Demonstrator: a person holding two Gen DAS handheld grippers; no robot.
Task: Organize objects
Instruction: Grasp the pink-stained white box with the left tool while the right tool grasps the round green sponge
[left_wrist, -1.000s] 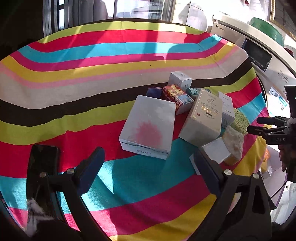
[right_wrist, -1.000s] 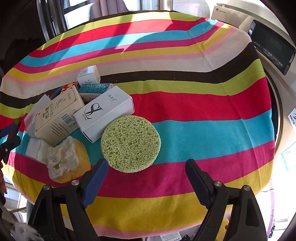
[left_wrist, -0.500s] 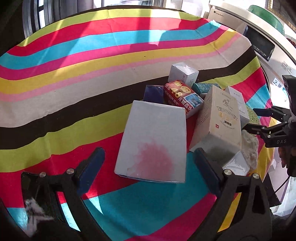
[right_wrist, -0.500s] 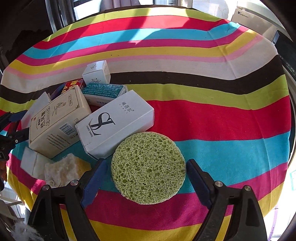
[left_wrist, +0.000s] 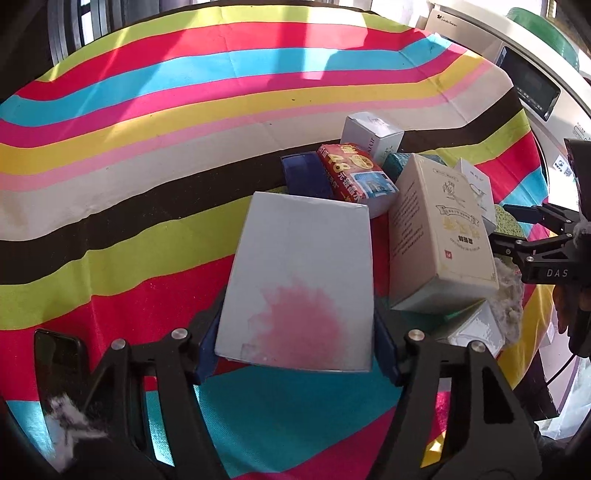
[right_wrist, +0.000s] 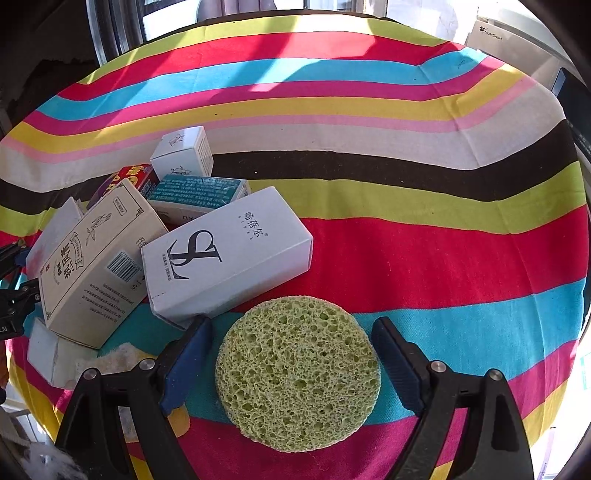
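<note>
Left gripper (left_wrist: 297, 354) low over the striped, many-coloured tablecloth (left_wrist: 147, 155), blue pads (left_wrist: 207, 350) pressed to both side edges of the flat grey-white cardboard box with a pink blotch (left_wrist: 303, 280); pinching that box at its near end. Cannot tell whether the box is lifted or lying flat on the cloth.

Behind the flat box, touching its far edge: a dark blue small box (left_wrist: 304, 177) and a red printed carton with yellow lettering (left_wrist: 356, 177). Further back, a small white cube-shaped box (left_wrist: 371, 134). Just right of the flat box, a tall cream carton with gold lettering (left_wrist: 439, 236), tilted, leaning over a small white box (left_wrist: 476, 328) beneath it.

Over on the right wrist view: right gripper (right_wrist: 291, 362) spread wide, fingers either side of the round green porous sponge (right_wrist: 299, 373), which lies flat on the cloth's blue and magenta stripes; left pad just beside the rim, right pad a little off it, not clamped. Directly beyond the sponge, a long white carton with a black S-shaped logo (right_wrist: 225, 258), almost touching it. Teal printed box (right_wrist: 195, 194) behind that, partly under the white carton's far end. Ragged yellow sponge with a whitish top (right_wrist: 125, 354) at lower left, mostly hidden behind the left finger.
</note>
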